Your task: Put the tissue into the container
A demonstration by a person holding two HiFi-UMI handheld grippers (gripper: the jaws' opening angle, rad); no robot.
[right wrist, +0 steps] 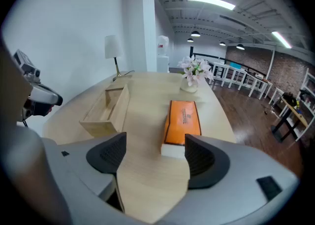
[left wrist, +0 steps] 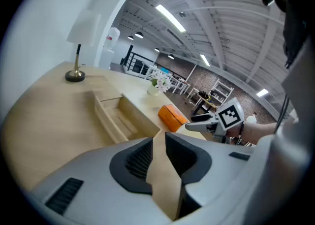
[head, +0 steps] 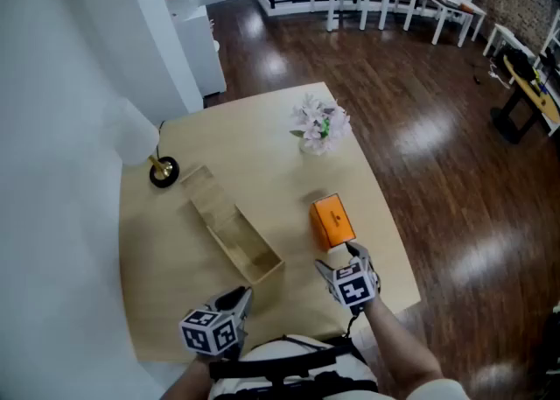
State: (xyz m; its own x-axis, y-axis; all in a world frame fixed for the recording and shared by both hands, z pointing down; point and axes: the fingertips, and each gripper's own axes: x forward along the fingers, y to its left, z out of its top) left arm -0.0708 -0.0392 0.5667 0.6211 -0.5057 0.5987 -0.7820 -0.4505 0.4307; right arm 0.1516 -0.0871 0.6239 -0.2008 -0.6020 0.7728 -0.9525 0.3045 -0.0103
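An orange tissue box [head: 332,221] lies on the light wooden table [head: 262,144], right of a long open wooden container [head: 232,228] that is empty. My right gripper [head: 339,256] is open just short of the box's near end. In the right gripper view the box [right wrist: 183,123] lies straight ahead of my right gripper [right wrist: 155,145], with only bare table between the jaws. My left gripper [head: 241,299] hovers by the container's near end. Its jaws stand a narrow gap apart with nothing in them [left wrist: 158,138], facing the container [left wrist: 118,115].
A white lamp [head: 140,136] on a brass foot stands at the table's far left by the wall. A vase of pale flowers [head: 319,127] sits at the far right. The table edge runs just right of the box, above a dark wood floor [head: 455,171].
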